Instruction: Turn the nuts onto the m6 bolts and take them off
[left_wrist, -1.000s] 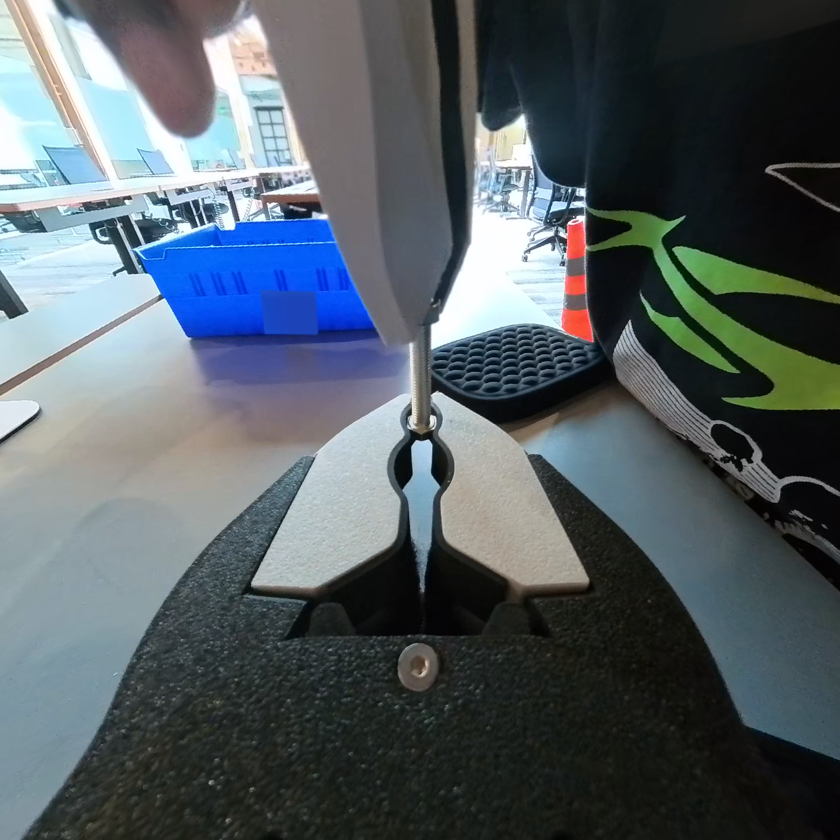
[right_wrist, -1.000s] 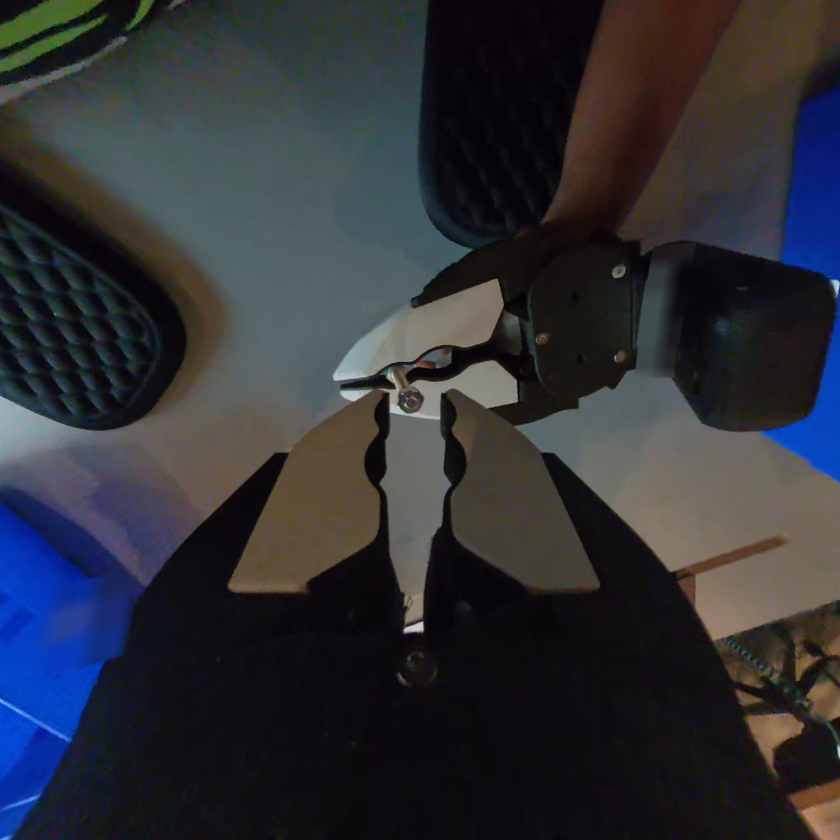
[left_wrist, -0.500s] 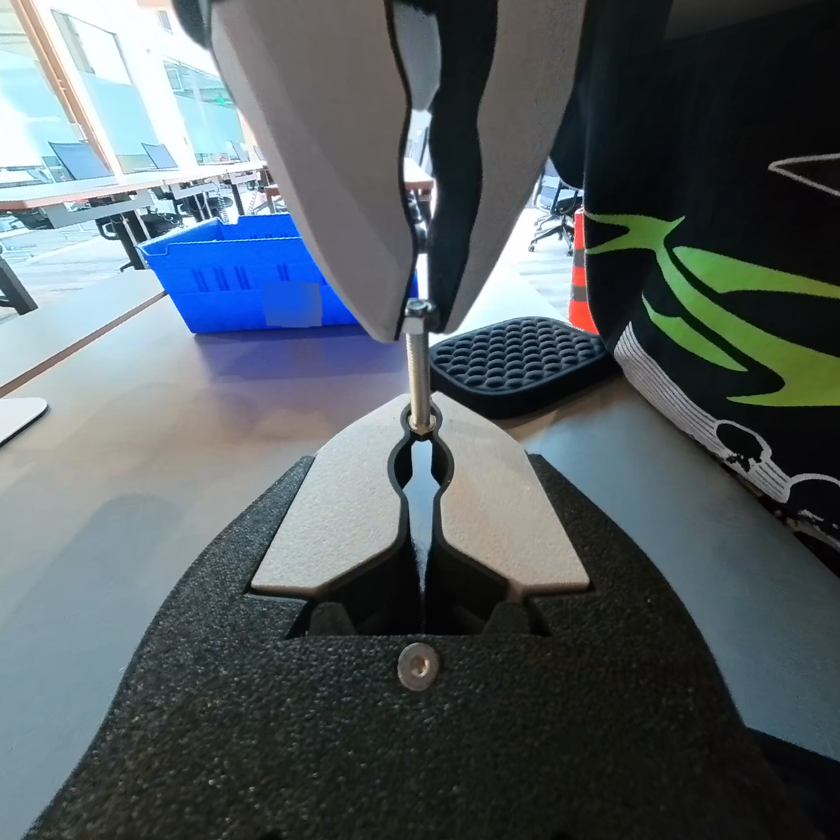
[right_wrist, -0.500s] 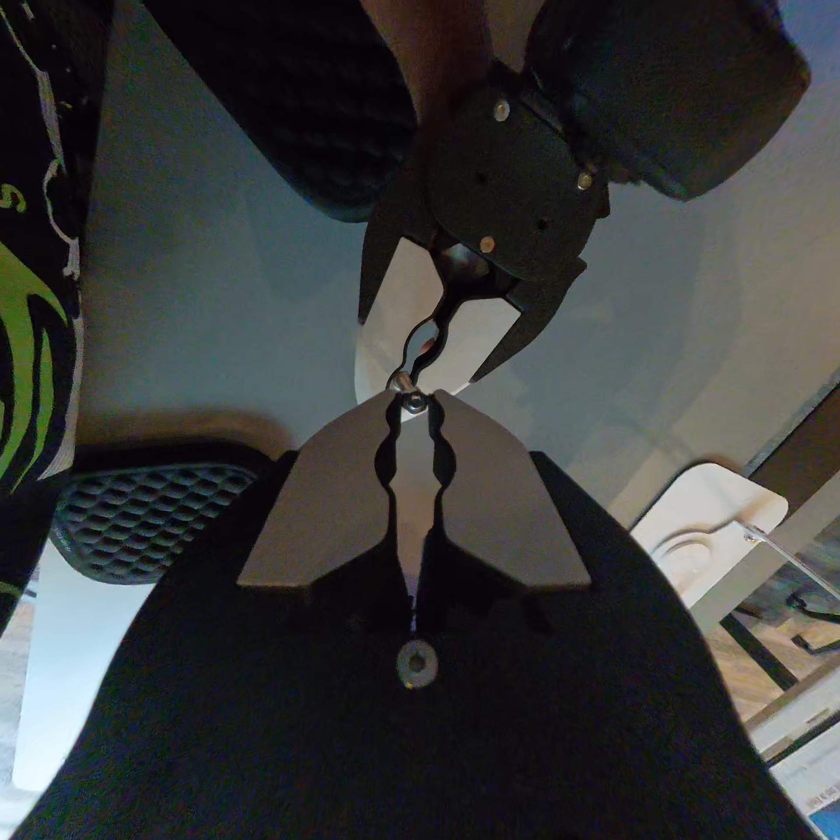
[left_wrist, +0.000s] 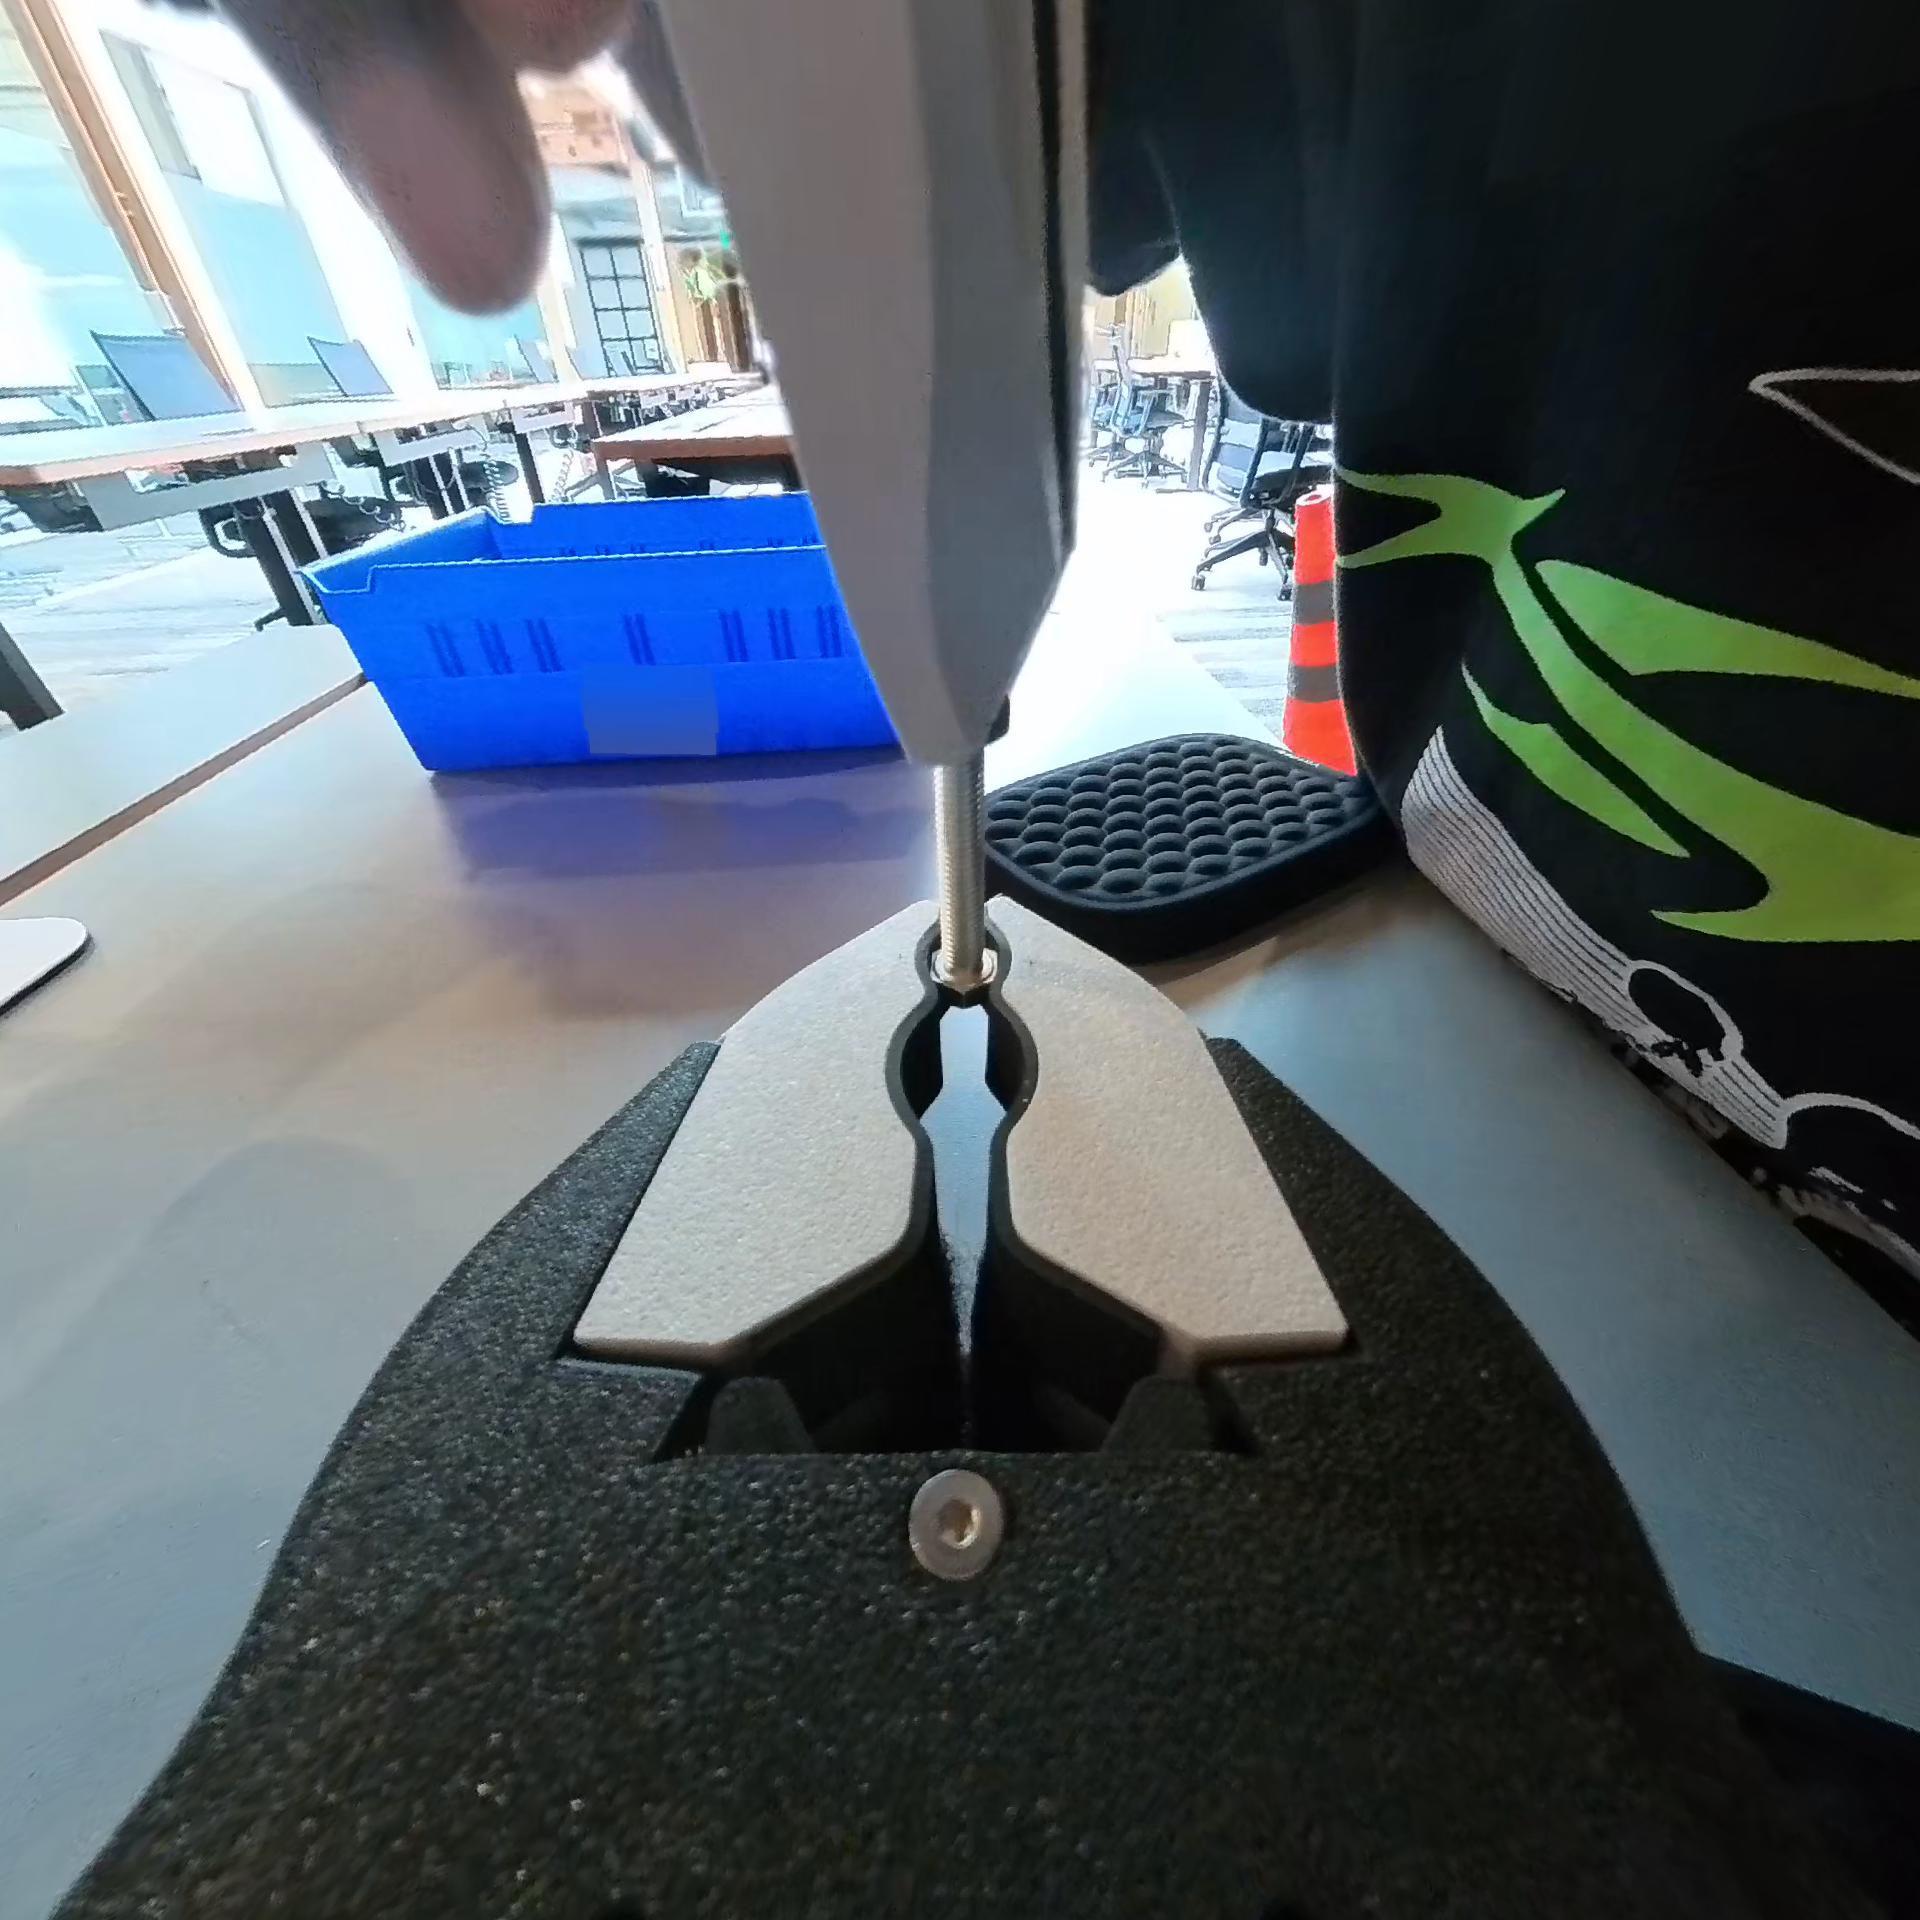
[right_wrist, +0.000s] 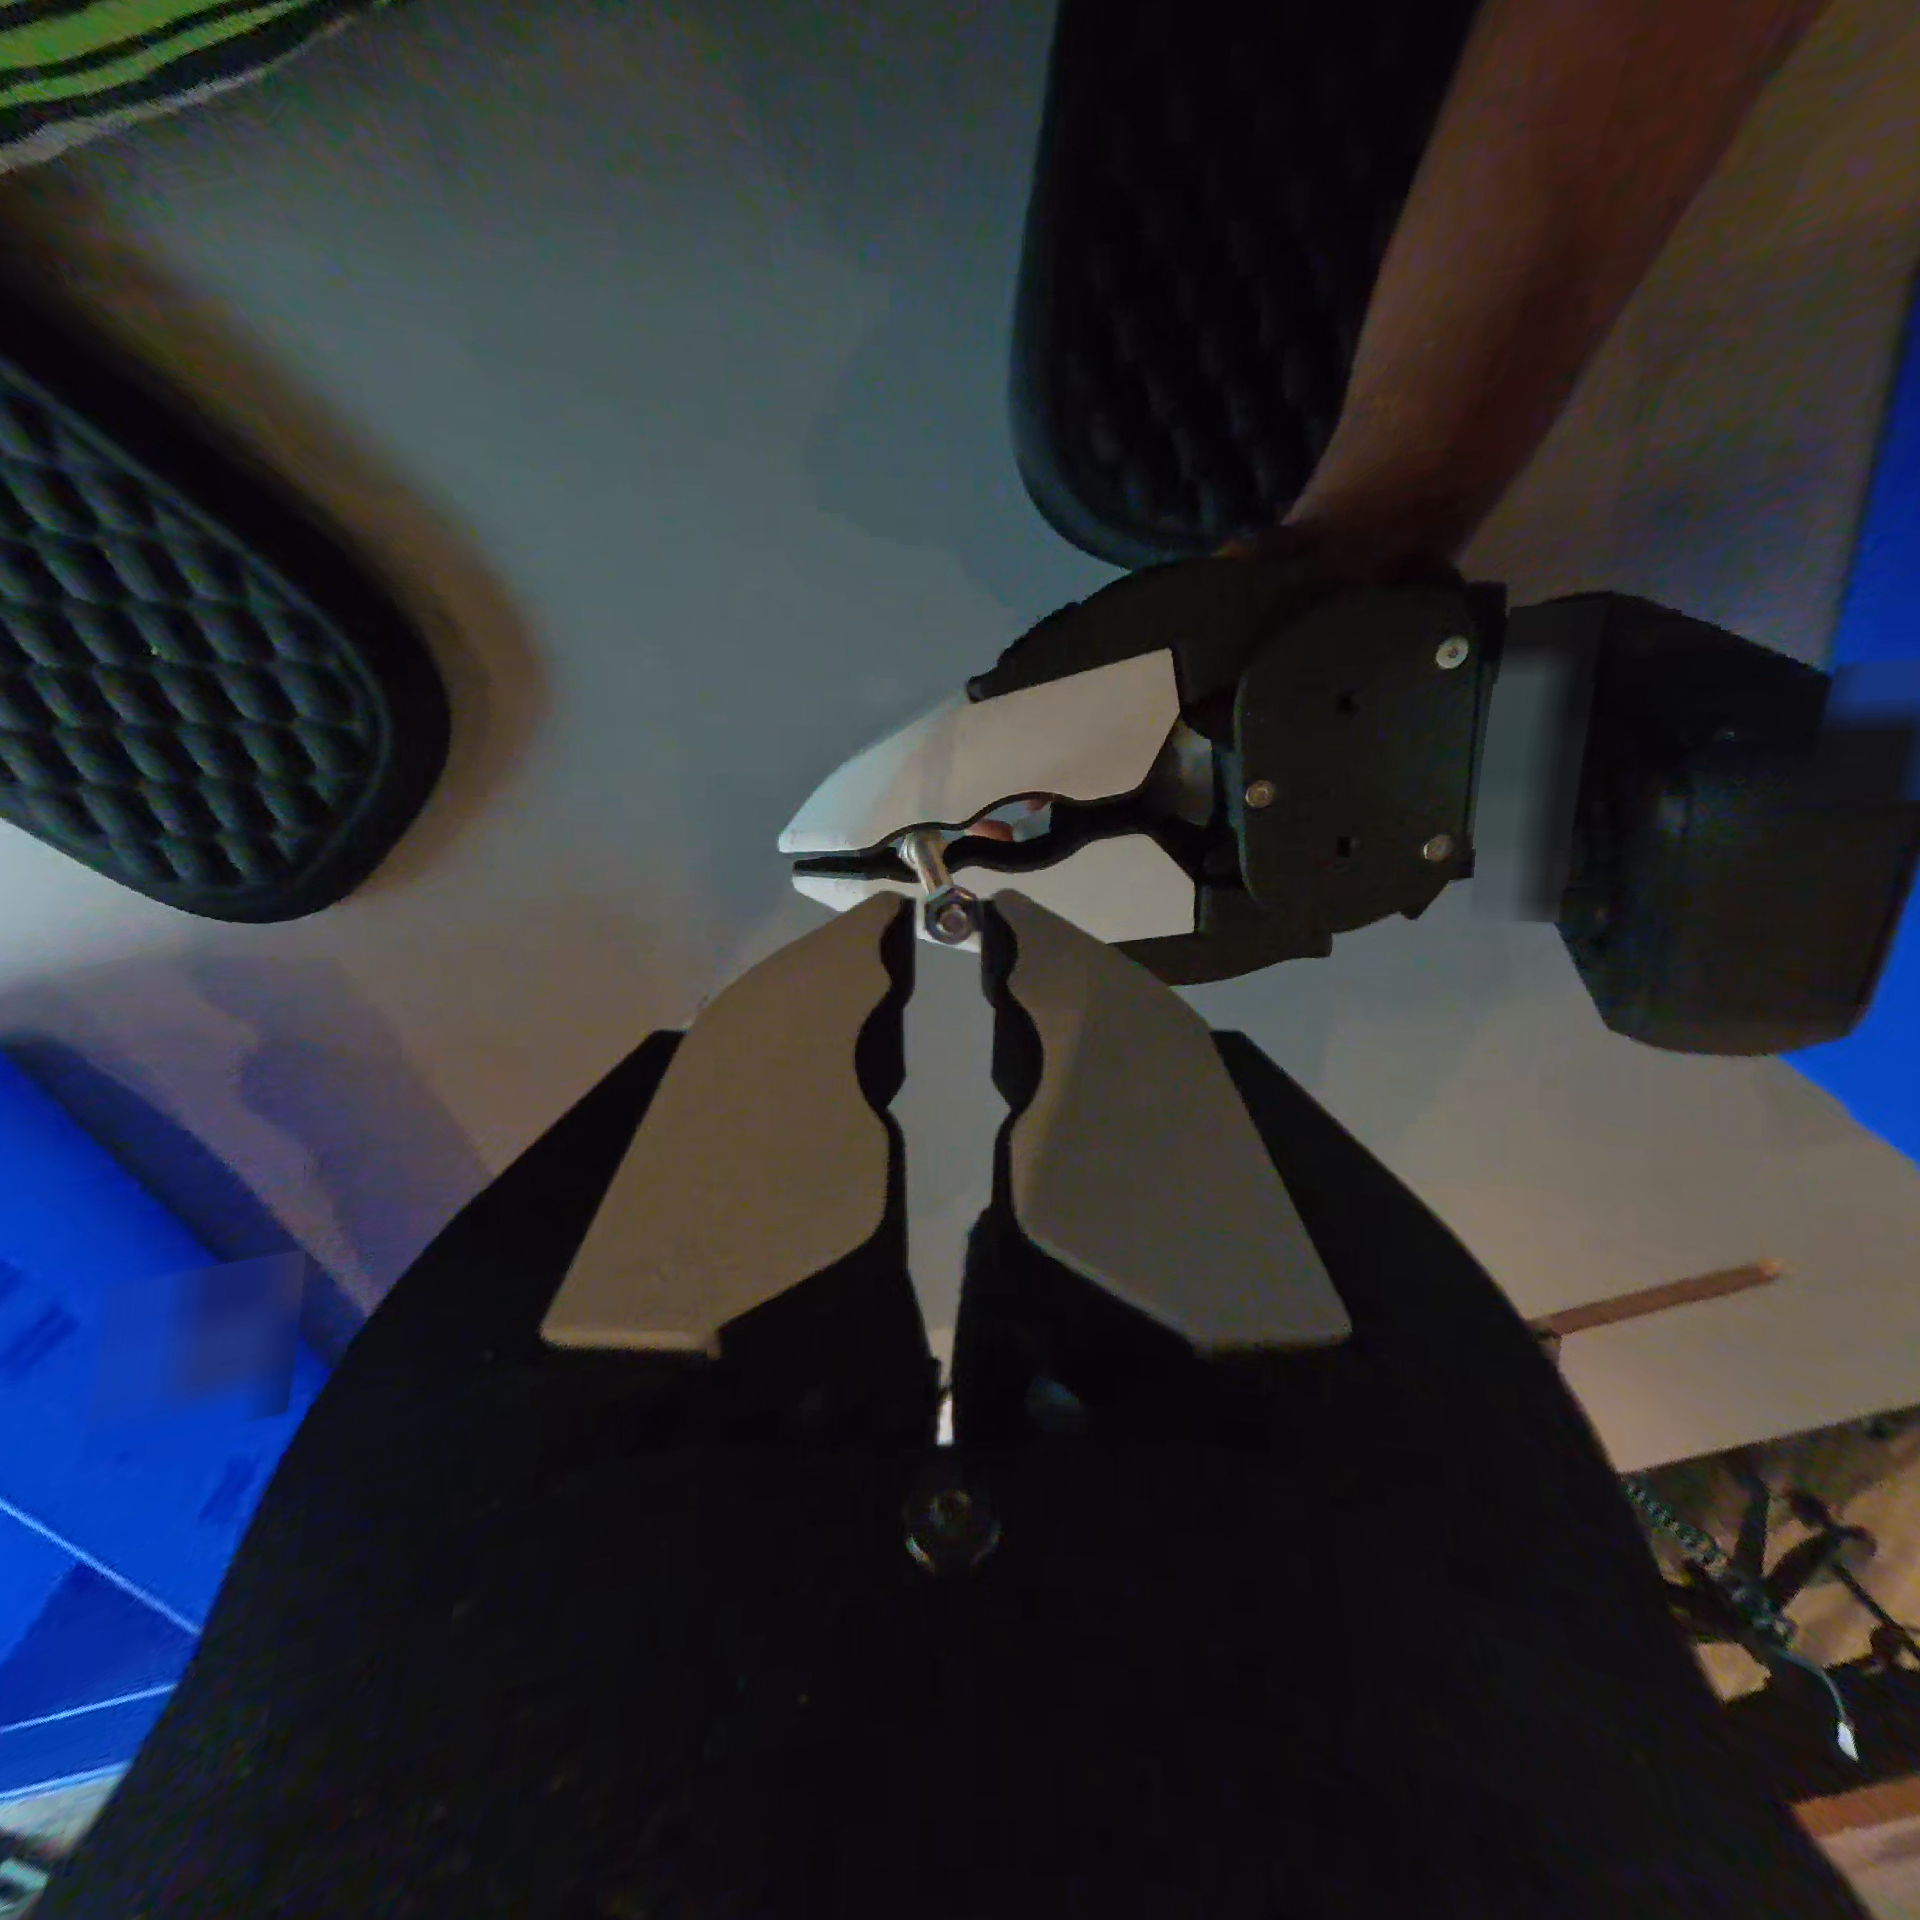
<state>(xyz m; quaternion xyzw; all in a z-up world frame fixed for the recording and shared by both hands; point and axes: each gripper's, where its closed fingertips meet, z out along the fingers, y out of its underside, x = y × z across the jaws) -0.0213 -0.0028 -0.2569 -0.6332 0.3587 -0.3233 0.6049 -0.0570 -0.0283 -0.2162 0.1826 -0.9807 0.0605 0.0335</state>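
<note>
My left gripper (left_wrist: 964, 951) is shut on a silver threaded bolt (left_wrist: 958, 852), clamped in the notch at its fingertips and standing upright above the grey table (left_wrist: 312, 1039). My right gripper (right_wrist: 948, 914) comes down from above. Its fingertips are shut on the hex nut (right_wrist: 948, 918) at the bolt's upper end. In the left wrist view one right finger (left_wrist: 935, 416) hides the nut. The right wrist view shows the left gripper (right_wrist: 831, 860) clamping the bolt (right_wrist: 923, 857) from the right, held by a person's hand.
A blue bin (left_wrist: 623, 644) stands behind the bolt. A black honeycomb mat (left_wrist: 1174, 831) lies to its right, with another in the right wrist view (right_wrist: 177, 665). A person in a black and green shirt (left_wrist: 1610, 623) is close on the right. An orange cone (left_wrist: 1314, 644) stands beyond. Some 6 centimeters of space lies between my two pairs of fingers.
My right gripper's fingers were open around the nut, then came together on it. The right gripper has since turned about a quarter turn around the bolt with the nut. The left gripper held still.
</note>
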